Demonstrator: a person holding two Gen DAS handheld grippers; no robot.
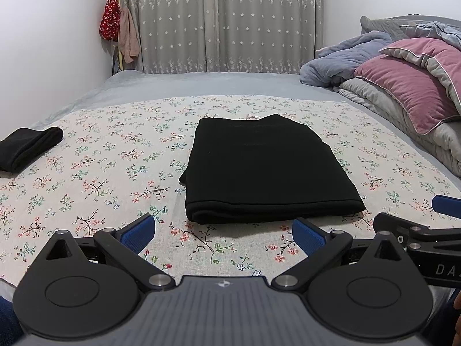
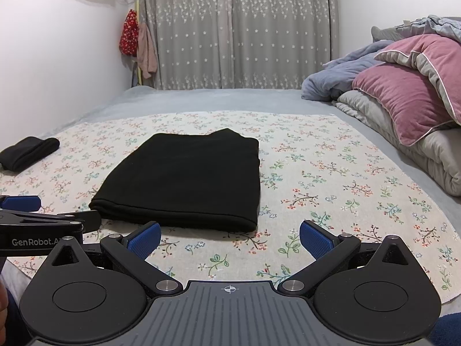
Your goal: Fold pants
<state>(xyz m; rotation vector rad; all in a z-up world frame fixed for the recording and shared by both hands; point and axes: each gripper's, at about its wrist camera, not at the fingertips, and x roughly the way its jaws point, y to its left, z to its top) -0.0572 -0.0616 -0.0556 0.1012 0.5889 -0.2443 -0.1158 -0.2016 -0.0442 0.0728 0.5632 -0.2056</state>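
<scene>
Black pants (image 1: 265,170) lie folded into a flat rectangle on the floral cloth (image 1: 115,158), folded edge toward me. They also show in the right wrist view (image 2: 190,181). My left gripper (image 1: 223,238) is open and empty, just short of the pants' near edge. My right gripper (image 2: 229,240) is open and empty, near the pants' near right corner. Each gripper's fingers show at the edge of the other's view.
A second folded black garment (image 1: 26,147) lies at the far left of the floral cloth. Pink pillows (image 1: 409,89) and bunched grey and blue quilts (image 1: 343,60) are stacked at the right. Grey curtains (image 1: 219,20) hang behind the bed.
</scene>
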